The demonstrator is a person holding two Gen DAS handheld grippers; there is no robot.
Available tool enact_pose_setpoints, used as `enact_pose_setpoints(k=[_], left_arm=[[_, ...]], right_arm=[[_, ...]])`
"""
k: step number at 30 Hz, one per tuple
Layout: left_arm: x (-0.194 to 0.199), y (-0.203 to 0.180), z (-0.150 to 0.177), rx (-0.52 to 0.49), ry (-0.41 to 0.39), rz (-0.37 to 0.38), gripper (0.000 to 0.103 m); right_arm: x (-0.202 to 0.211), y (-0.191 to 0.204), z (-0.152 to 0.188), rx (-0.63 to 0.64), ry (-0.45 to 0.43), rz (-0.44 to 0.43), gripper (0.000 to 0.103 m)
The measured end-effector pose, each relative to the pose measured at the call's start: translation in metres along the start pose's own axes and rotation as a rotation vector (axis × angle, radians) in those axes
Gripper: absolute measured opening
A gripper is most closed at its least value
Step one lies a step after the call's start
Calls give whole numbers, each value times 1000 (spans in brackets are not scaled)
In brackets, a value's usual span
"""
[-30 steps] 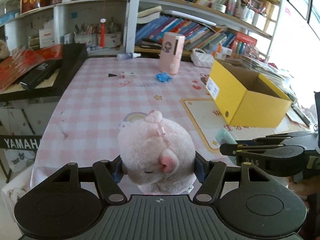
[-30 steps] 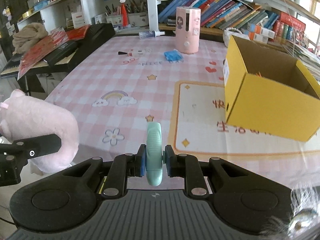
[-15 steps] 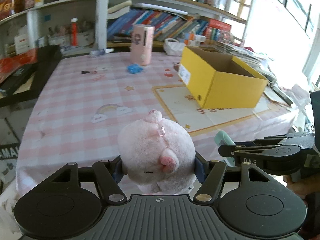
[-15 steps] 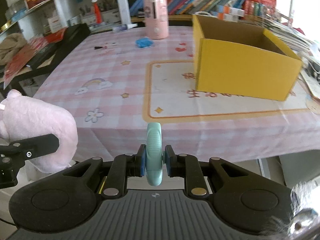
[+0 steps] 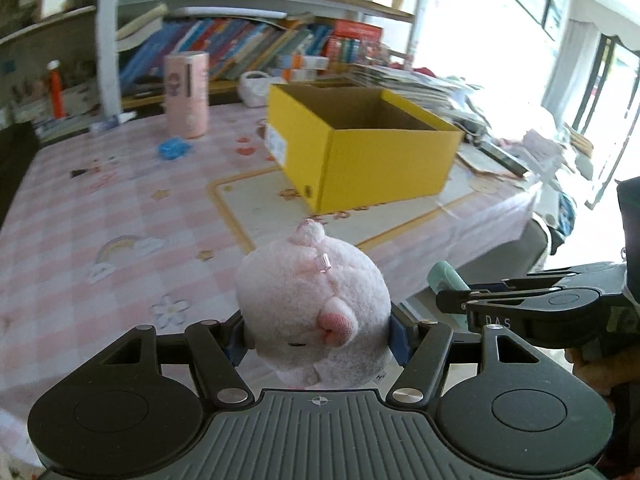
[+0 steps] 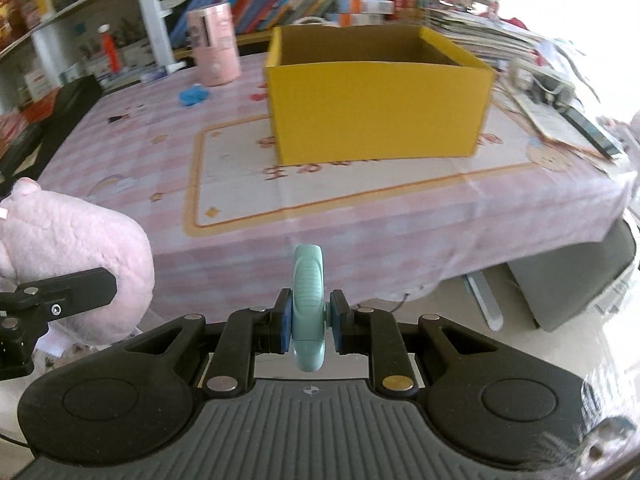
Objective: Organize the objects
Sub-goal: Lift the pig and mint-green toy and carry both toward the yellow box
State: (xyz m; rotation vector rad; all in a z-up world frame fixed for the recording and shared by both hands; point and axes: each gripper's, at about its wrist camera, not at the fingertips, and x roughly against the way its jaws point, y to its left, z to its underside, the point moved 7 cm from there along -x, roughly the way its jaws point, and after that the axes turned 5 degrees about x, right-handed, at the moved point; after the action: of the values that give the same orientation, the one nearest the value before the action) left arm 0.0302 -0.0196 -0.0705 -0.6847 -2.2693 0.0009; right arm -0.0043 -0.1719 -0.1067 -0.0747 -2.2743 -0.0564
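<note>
Fluffy pink plush pig (image 5: 312,312), smooth mint oval case (image 6: 307,304), yellow cardboard box (image 6: 376,120)

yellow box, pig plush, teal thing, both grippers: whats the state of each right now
yellow box: open-topped, upright on the table, nothing visible inside
pink pig plush: held off the table between the left gripper's fingers
teal object: clamped edge-on in the right gripper
left gripper: shut on the plush
right gripper: shut on the teal object
pink cylinder: standing upright
</note>
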Motion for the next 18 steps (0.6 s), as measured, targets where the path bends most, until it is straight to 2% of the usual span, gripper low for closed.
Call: enact_pose_setpoints(k=[8, 18], left_arm=[[-16, -24, -9, -44, 14, 51, 66], [-34, -36, -24, -47, 5, 59, 66]], right_arm=[[2, -32, 1, -53, 2, 46, 18], [-7, -53, -12, -55, 6, 54, 18]])
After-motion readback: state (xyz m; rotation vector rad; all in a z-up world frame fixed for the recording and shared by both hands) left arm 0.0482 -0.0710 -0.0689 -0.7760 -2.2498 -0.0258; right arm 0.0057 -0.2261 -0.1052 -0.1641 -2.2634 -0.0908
